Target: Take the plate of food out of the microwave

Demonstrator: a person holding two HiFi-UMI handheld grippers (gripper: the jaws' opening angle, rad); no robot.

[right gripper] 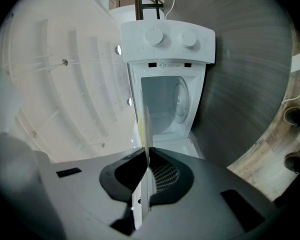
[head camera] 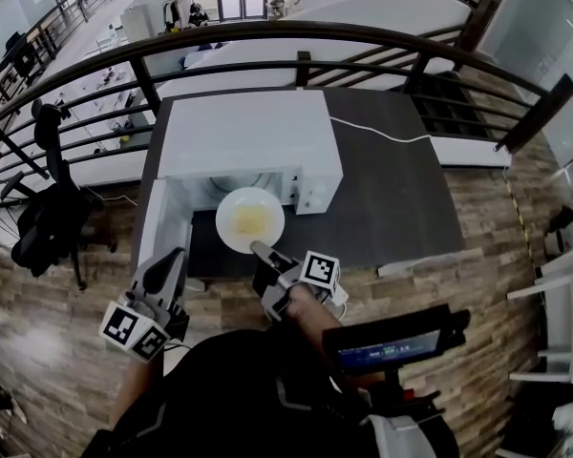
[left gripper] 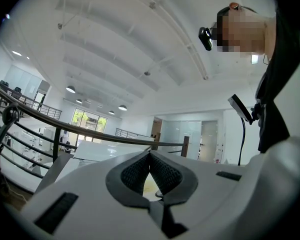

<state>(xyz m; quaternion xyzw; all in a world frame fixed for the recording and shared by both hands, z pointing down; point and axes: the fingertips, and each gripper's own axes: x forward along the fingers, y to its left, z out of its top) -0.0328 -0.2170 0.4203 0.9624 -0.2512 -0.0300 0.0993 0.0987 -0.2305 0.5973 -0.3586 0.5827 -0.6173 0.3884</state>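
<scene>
A white plate [head camera: 250, 219] with yellow food on it hovers just in front of the open white microwave [head camera: 251, 141] on the dark table [head camera: 392, 194]. My right gripper [head camera: 261, 251] is shut on the plate's near rim. In the right gripper view the plate [right gripper: 145, 126] appears edge-on, clamped between the pads of that gripper [right gripper: 148, 153], with the empty microwave cavity [right gripper: 166, 101] beyond it. My left gripper [head camera: 170, 265] hangs off the table's front left corner, away from the plate. It points up toward the ceiling, and in its own view the left gripper [left gripper: 150, 155] is shut on nothing.
The microwave door [head camera: 165, 225] stands open to the left. A white cable [head camera: 374, 134] runs across the table behind the microwave. A dark railing [head camera: 296, 34] curves behind the table. A black office chair [head camera: 48, 219] stands at the left on the wooden floor.
</scene>
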